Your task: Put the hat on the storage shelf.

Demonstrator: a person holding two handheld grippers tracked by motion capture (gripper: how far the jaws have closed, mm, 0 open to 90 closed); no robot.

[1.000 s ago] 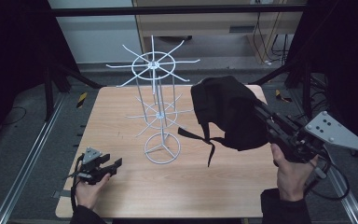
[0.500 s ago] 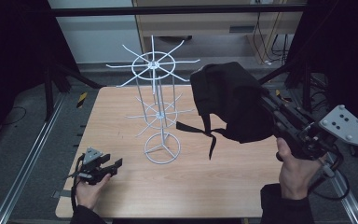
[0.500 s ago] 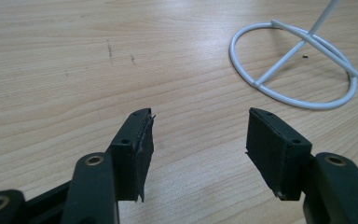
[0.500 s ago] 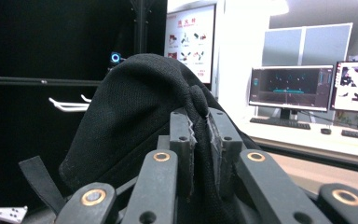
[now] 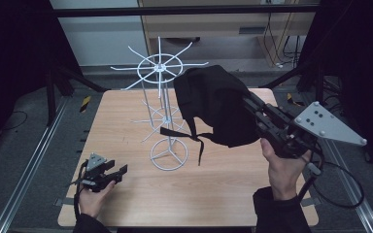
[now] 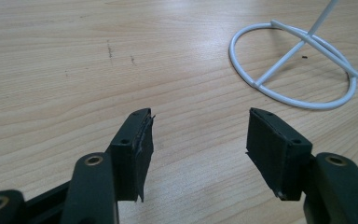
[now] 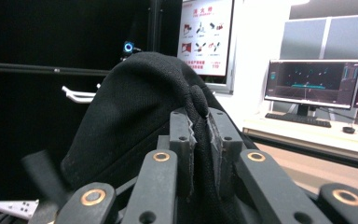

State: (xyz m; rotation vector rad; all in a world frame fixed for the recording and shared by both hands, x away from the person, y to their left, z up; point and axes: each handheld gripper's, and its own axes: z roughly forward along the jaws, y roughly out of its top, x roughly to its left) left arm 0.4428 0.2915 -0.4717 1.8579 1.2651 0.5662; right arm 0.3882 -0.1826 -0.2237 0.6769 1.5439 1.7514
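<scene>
A black cap (image 5: 213, 104) with dangling straps hangs in the air beside the top of a white wire rack (image 5: 160, 65), just right of its upper spokes. My right gripper (image 5: 252, 109) is shut on the cap's fabric; in the right gripper view the pads (image 7: 186, 140) pinch a fold of the cap (image 7: 135, 112), and a white spoke tip (image 7: 77, 95) shows behind it. My left gripper (image 5: 121, 170) rests low on the wooden table (image 5: 126, 111) at the near left, open, with nothing between its pads (image 6: 135, 144). The rack's ring base (image 6: 298, 70) lies ahead of it.
The rack's ring base (image 5: 169, 154) stands mid-table, with a lower tier of spokes (image 5: 162, 119) above it. Metal rails (image 5: 34, 160) run along both sides of the table. A cable (image 5: 340, 187) trails from the right gripper.
My right gripper has carried the cap up and to the left, closer to the rack's top spokes. The left gripper has stayed where it was.
</scene>
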